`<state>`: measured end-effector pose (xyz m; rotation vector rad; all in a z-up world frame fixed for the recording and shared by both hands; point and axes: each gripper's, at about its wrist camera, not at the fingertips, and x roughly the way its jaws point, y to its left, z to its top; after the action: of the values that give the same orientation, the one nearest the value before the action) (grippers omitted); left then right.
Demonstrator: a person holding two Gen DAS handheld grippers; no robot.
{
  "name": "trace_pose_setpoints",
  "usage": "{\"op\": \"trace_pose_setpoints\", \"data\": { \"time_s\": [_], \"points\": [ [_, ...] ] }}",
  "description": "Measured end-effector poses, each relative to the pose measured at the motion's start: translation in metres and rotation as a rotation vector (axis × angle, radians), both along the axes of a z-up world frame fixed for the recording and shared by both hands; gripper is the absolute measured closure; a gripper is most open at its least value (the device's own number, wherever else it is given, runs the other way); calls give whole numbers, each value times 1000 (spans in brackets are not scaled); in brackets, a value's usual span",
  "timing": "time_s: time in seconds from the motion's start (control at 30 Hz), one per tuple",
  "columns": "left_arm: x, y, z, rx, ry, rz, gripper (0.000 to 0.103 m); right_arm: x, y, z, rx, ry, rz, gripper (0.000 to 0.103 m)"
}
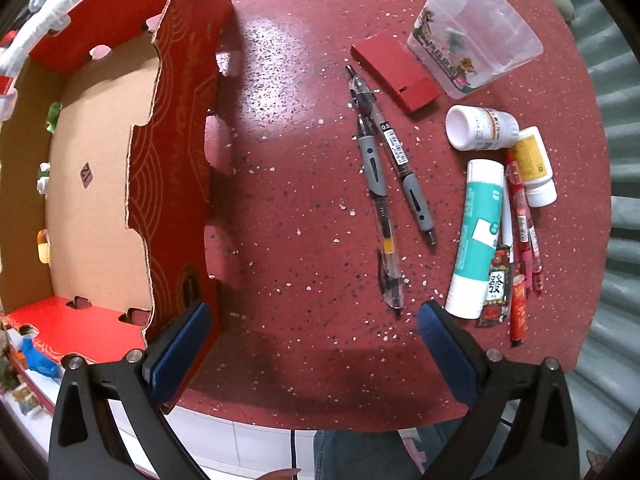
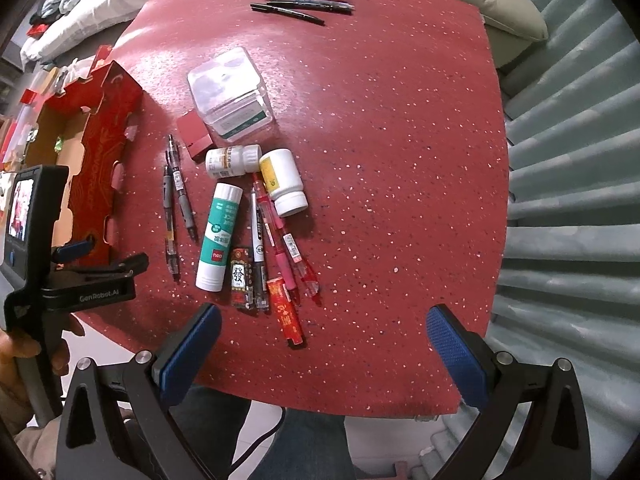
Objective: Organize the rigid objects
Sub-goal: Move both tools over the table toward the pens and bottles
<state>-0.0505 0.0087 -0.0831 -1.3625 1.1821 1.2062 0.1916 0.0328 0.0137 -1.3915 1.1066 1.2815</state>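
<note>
Both hand-held grippers, left (image 1: 314, 320) and right (image 2: 323, 322), were held released above the red surface (image 2: 400, 160), pens (image 1: 384, 184) and bottles (image 2: 256, 172) were scattered at 12 o'clock, cardboard box (image 1: 100, 160) was seen at 9 o'clock.

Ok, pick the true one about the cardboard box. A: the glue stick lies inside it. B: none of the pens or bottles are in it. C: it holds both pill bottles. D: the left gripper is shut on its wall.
B: the pens, bottles and glue stick all lie on the table beside the box, and the left gripper is open.
</note>
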Motion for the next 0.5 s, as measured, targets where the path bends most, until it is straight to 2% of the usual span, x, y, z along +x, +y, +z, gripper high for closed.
{"op": "trace_pose_setpoints", "data": {
  "time_s": [0.03,0.3,0.5],
  "points": [
    [9,-3,12,-16,17,1,0,0,0,0,-2,-1,1,0],
    [14,-3,25,-2,32,-10,0,-1,1,-2,-9,-4,-3,0],
    [38,23,42,14,89,-29,0,3,0,-8,-28,-5,-12,0]
  ]
}}
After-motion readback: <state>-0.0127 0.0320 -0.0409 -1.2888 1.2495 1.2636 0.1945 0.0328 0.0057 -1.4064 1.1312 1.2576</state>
